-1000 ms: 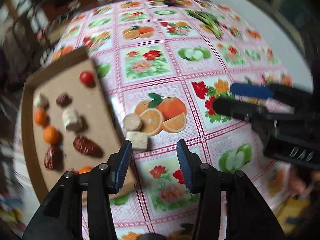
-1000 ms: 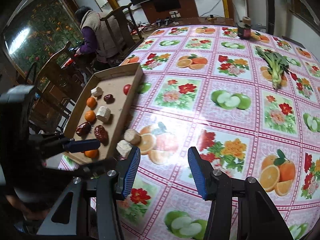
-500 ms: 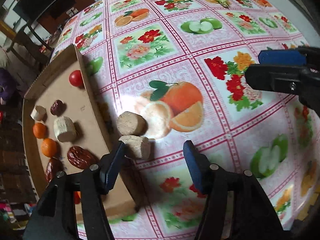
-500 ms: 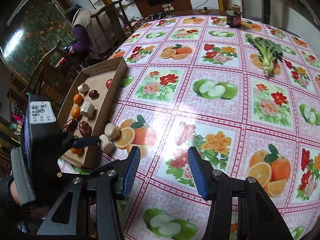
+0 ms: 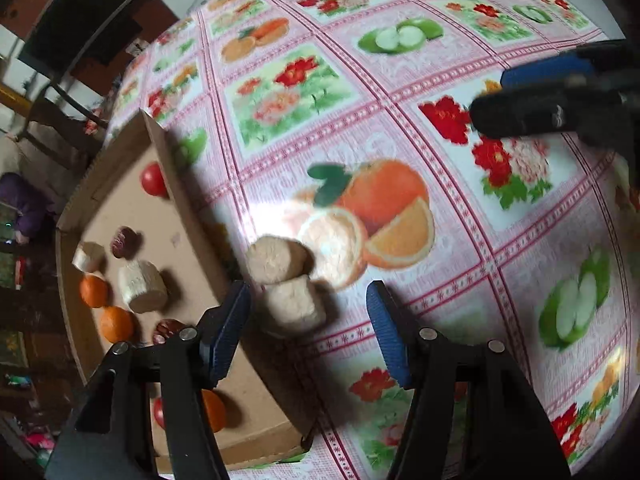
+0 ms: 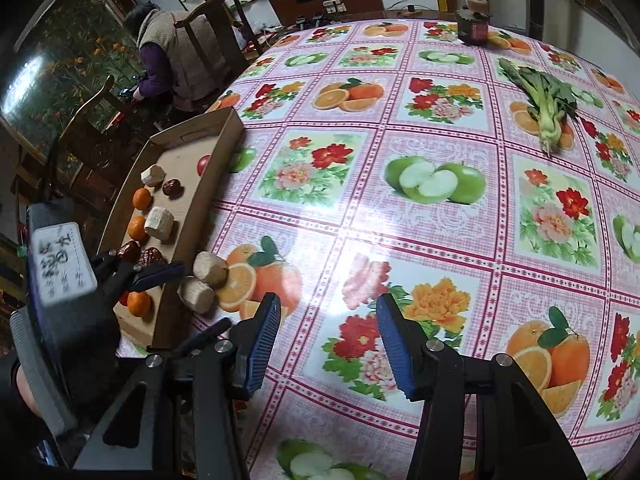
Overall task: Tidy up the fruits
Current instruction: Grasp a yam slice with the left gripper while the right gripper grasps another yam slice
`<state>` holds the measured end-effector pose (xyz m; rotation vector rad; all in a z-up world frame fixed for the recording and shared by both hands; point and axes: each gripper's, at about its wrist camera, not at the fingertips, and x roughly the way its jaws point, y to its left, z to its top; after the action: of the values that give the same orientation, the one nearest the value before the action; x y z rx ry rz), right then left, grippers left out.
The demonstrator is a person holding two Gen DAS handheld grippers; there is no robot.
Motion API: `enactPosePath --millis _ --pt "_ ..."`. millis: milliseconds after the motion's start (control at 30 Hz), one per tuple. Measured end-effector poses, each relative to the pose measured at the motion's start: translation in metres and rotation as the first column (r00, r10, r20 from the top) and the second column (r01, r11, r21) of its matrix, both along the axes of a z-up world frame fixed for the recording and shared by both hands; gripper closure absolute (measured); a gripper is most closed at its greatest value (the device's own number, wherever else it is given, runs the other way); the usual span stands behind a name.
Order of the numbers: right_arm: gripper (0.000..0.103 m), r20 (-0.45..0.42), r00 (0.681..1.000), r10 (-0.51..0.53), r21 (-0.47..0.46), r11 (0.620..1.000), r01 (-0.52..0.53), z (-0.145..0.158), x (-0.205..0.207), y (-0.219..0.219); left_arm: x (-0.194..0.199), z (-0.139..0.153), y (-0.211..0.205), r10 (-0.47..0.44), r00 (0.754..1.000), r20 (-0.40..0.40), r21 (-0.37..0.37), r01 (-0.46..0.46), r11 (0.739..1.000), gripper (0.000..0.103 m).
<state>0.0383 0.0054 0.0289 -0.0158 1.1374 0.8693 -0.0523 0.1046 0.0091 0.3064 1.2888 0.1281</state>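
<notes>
Two pale cut chunks lie on the tablecloth (image 6: 400, 216) just outside the cardboard tray's (image 5: 188, 208) right wall, touching each other. Nearer chunk (image 5: 294, 306) sits between the blue pads of the left gripper (image 5: 308, 328), close to the left pad; jaws have just been opening and now stand wide, no pad pressing on it. Farther chunk (image 5: 276, 260) rests against a printed orange. Right gripper (image 6: 326, 340) hangs over bare cloth to the right, jaws partly apart, nothing between them. Inside the tray: small oranges (image 5: 94, 292), dark red dates (image 6: 151, 257), two more pale chunks (image 5: 142, 286), a red round fruit (image 5: 153, 179) at the far end. Farther off, a leafy green vegetable (image 6: 548, 104) lies on the cloth, a dark jar (image 6: 474, 24) at the far edge. Beyond the table, a seated person (image 6: 172, 56) beside wooden chairs.
</notes>
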Motion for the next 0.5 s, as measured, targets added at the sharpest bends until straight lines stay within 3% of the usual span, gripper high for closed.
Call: enactPosePath --millis 67,100,167,233,300,400,500 --pt "0.051 -0.004 1.0 -0.002 0.004 1.0 0.002 -0.002 0.002 0.001 -0.005 -0.002 -0.003 -0.021 1.0 -0.002 0.012 0.021 1.0 0.045" --pt "0.051 -0.004 1.0 -0.001 0.006 1.0 0.001 -0.002 0.003 0.003 -0.007 -0.002 -0.005 -0.033 0.999 -0.007 0.005 0.033 0.999 0.05" --pt "0.051 -0.005 1.0 0.006 0.011 1.0 -0.006 -0.002 0.004 0.008 -0.008 -0.002 -0.005 -0.044 0.999 -0.022 -0.035 0.044 0.998 0.061" --pt "0.051 -0.002 1.0 0.021 0.017 1.0 -0.021 -0.002 0.003 0.016 -0.007 -0.002 -0.004 -0.047 0.998 -0.029 -0.067 0.045 0.997 0.065" --pt "0.051 0.002 0.999 0.04 0.021 0.999 -0.04 -0.002 0.002 0.024 -0.005 -0.002 -0.001 -0.05 0.998 -0.042 -0.138 0.043 0.99 0.079" --pt "0.051 0.01 0.998 0.067 0.026 0.997 -0.067 0.0 0.0 0.035 -0.008 0.0 0.007 -0.022 0.999 -0.027 -0.205 0.016 0.979 0.079" --pt "0.051 0.016 0.996 0.086 0.045 0.995 -0.087 0.002 -0.002 0.042 -0.023 0.015 0.025 0.027 1.0 0.015 -0.317 -0.021 0.948 0.079"
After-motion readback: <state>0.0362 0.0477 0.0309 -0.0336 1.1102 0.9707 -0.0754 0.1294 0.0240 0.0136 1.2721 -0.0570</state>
